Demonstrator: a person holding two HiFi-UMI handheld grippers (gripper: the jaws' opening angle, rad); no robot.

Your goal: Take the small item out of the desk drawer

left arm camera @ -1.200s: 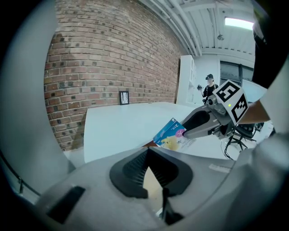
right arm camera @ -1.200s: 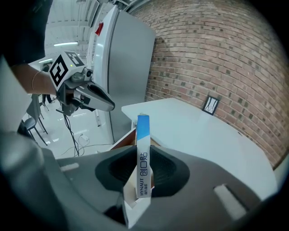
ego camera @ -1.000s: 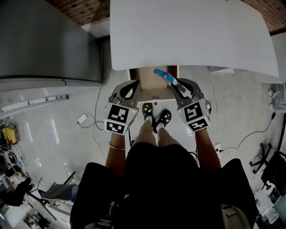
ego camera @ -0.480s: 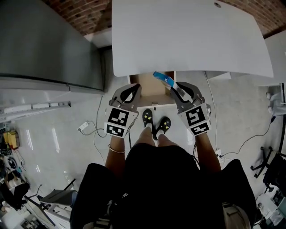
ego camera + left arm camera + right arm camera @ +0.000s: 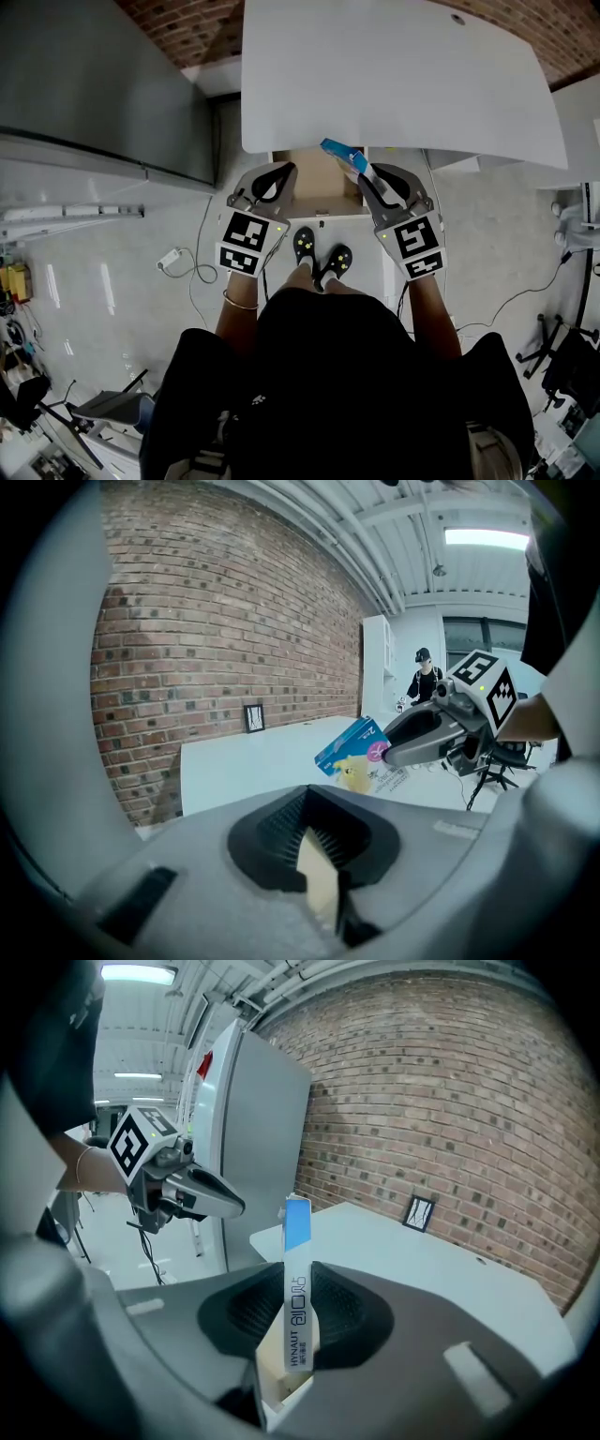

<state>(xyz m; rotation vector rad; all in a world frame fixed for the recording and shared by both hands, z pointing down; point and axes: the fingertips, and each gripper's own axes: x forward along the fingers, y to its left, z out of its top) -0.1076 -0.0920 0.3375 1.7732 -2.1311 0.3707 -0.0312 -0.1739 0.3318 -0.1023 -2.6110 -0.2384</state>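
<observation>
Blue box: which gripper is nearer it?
Right. The right gripper is clamped on the blue box; the left gripper, shut and empty, hangs apart across the open drawer.

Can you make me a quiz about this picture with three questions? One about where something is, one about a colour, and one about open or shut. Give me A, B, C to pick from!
1. Where is the small box?
A. on the floor
B. between the right gripper's jaws
C. on the grey cabinet

2. What colour is the desk top?
A. white
B. red
C. black

3. How are the left gripper's jaws?
A. wide open
B. shut on the box
C. shut on nothing

Answers:
1 B: the right gripper view shows its pads pressing the box.
2 A: the head view shows a plain white top.
3 C: the left gripper view shows its jaws together and empty.
</observation>
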